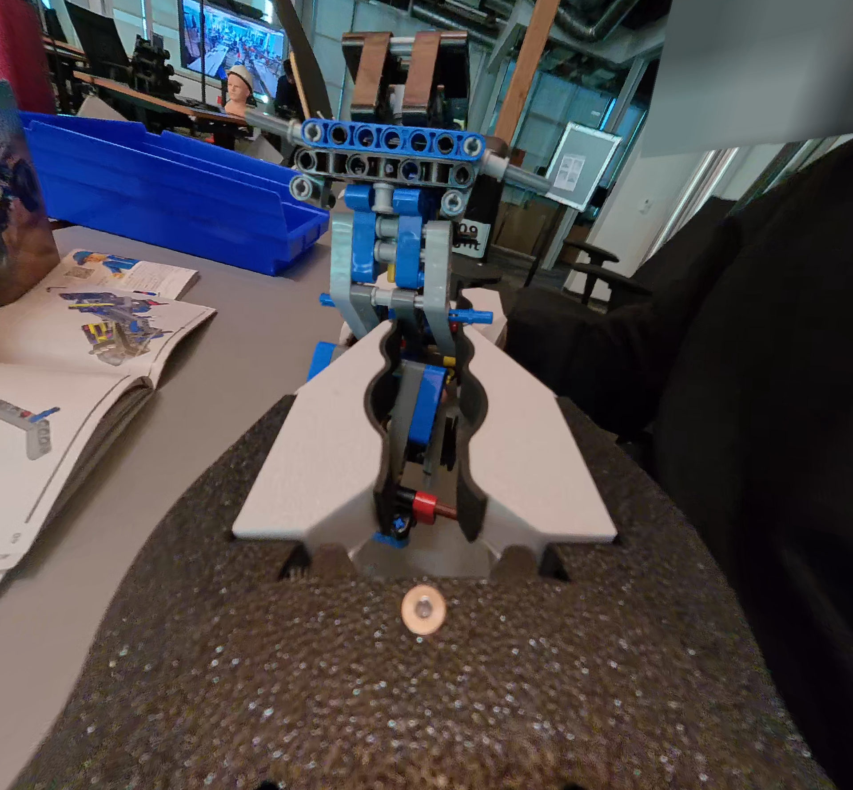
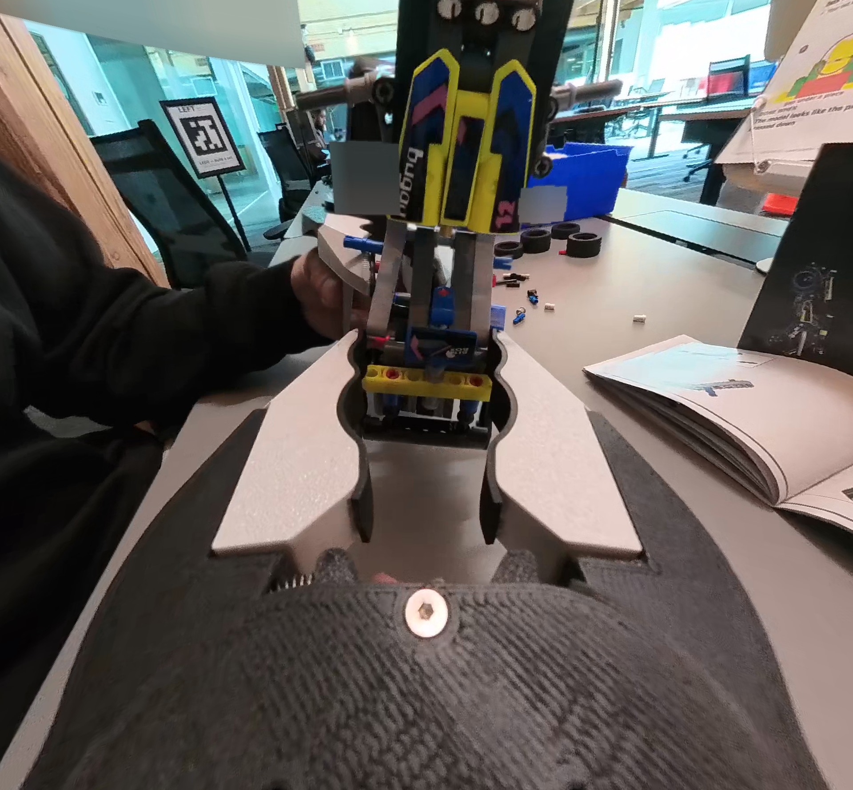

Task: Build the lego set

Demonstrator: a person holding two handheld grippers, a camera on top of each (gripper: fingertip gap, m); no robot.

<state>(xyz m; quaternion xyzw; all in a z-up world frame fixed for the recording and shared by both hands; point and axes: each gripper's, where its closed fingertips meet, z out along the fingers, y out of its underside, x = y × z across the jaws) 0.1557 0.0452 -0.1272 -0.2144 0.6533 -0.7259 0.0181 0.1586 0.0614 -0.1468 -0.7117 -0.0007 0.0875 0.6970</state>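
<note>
A toy brick vehicle model of blue, grey, black and yellow parts is held in the air between both grippers. In the left wrist view my left gripper [image 1: 427, 334] is shut on the model's [image 1: 390, 251] narrow blue and grey end, with a blue holed beam [image 1: 392, 138] at its far end. In the right wrist view my right gripper [image 2: 427, 343] is shut on the other end of the model [image 2: 466, 159]; a yellow holed beam [image 2: 427, 382] spans between the pads. The left gripper's grey finger [image 2: 339, 260] and a person's hand [image 2: 318, 297] show behind the model.
A blue bin [image 1: 161, 186] stands at the back of the grey table [image 1: 249, 352]. An open instruction booklet [image 1: 92, 343] lies to the left, and shows in the right wrist view [image 2: 715, 412]. Black tyres [image 2: 554, 237] and small loose parts [image 2: 531, 302] lie on the table. A dark box [image 2: 803, 283] stands at the right. Only a small space, under 4 cm, lies between the two pairs of fingers.
</note>
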